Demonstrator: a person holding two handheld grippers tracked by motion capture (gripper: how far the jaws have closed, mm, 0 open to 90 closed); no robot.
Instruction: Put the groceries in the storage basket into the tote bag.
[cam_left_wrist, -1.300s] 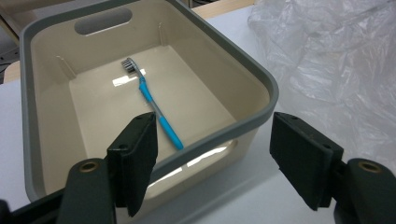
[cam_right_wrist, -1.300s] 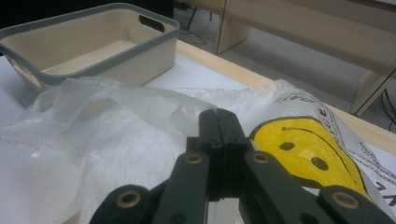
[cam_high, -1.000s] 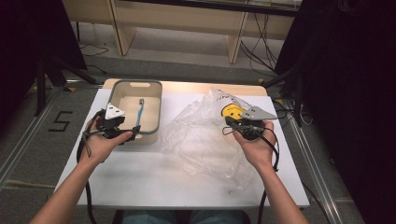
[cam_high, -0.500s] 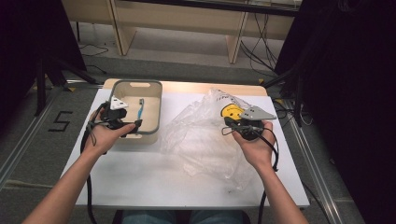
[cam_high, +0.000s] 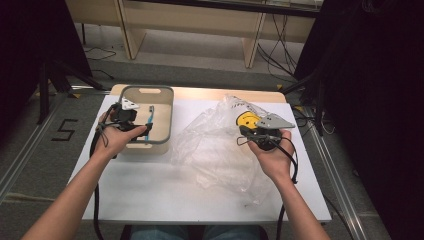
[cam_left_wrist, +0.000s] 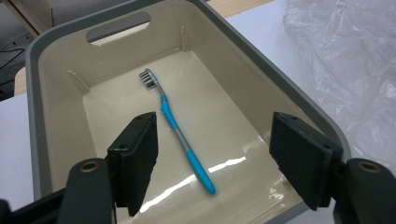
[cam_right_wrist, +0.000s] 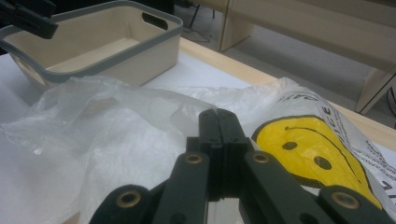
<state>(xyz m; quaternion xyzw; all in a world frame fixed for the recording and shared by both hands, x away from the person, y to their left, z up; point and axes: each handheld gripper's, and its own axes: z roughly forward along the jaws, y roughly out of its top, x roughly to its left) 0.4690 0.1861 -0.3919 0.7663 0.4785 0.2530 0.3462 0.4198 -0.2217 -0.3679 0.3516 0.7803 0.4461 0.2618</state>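
Note:
A blue toothbrush (cam_left_wrist: 180, 133) with a grey head lies flat on the floor of a beige bin (cam_left_wrist: 32, 93) with a grey rim. My left gripper (cam_left_wrist: 215, 123) hovers open over the bin's near end, and its jaws stand well apart above the handle without touching it. From above, the left gripper (cam_high: 136, 124) reaches over the left wall of the bin (cam_high: 162, 145), with the toothbrush (cam_high: 150, 122) just beyond it. My right gripper (cam_right_wrist: 218, 116) is shut, and the film of a clear plastic bag (cam_right_wrist: 107, 126) with a yellow smiley (cam_right_wrist: 317, 158) gathers at its tips.
The crumpled bag (cam_high: 215, 150) spreads across the middle of the white table (cam_high: 150, 190), right of the bin. Wooden shelving (cam_high: 200, 20) stands beyond the far edge. Cables hang from both hands toward the near edge.
The left hand has shifted a little to the right, bringing its open gripper from the bin's left rim to over the inside. The right hand and the bag have stayed put.

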